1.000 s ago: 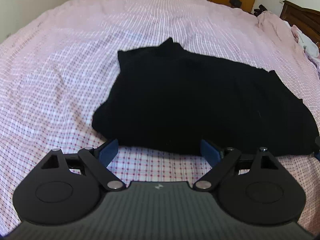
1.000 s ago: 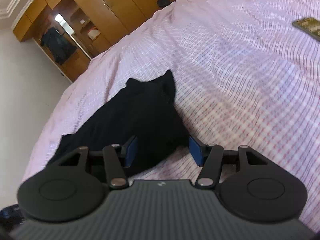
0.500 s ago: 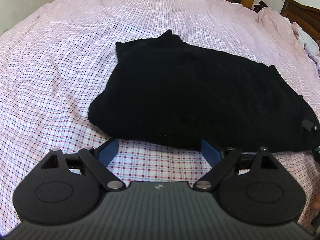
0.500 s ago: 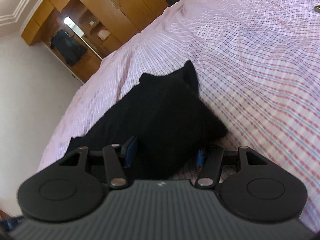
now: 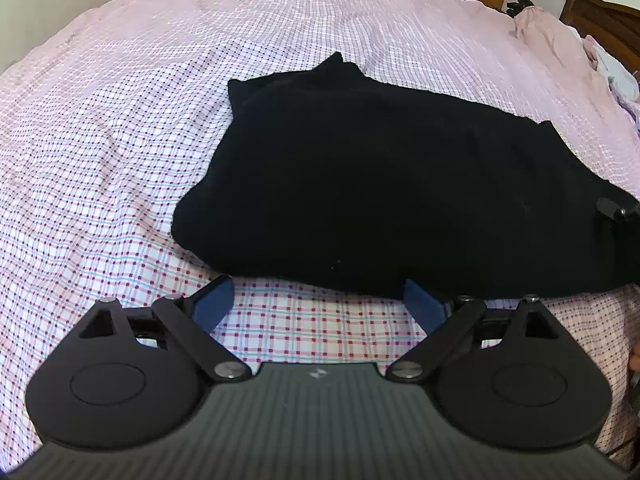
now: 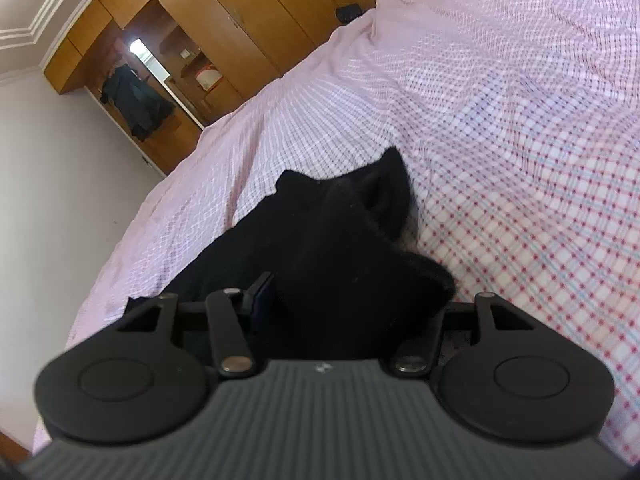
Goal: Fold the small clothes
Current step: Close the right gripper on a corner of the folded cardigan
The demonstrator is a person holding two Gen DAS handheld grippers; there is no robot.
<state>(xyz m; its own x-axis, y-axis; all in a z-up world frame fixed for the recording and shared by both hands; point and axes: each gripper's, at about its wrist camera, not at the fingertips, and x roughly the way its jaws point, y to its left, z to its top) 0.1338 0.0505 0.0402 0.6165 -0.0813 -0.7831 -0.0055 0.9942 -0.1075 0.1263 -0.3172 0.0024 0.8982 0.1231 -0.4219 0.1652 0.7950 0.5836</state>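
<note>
A black garment [image 5: 380,184] lies partly folded on the pink checked bedsheet [image 5: 120,160]. My left gripper [image 5: 320,300] is open, its blue pads just short of the garment's near edge. My right gripper [image 6: 348,308] has its jaws spread around the garment's corner [image 6: 340,248], which fills the gap between them and hides the right pad. Part of the right gripper shows at the garment's right end in the left wrist view [image 5: 612,210].
A wooden wardrobe [image 6: 208,40] stands past the bed's far edge. Crumpled pink bedding [image 5: 560,40] and a dark headboard [image 5: 600,20] lie at the far right. The bed's left edge drops to the floor by a white wall [image 6: 60,200].
My right gripper has moved forward onto the garment's corner, which now sits between its jaws. My left gripper has crept closer to the garment's near edge.
</note>
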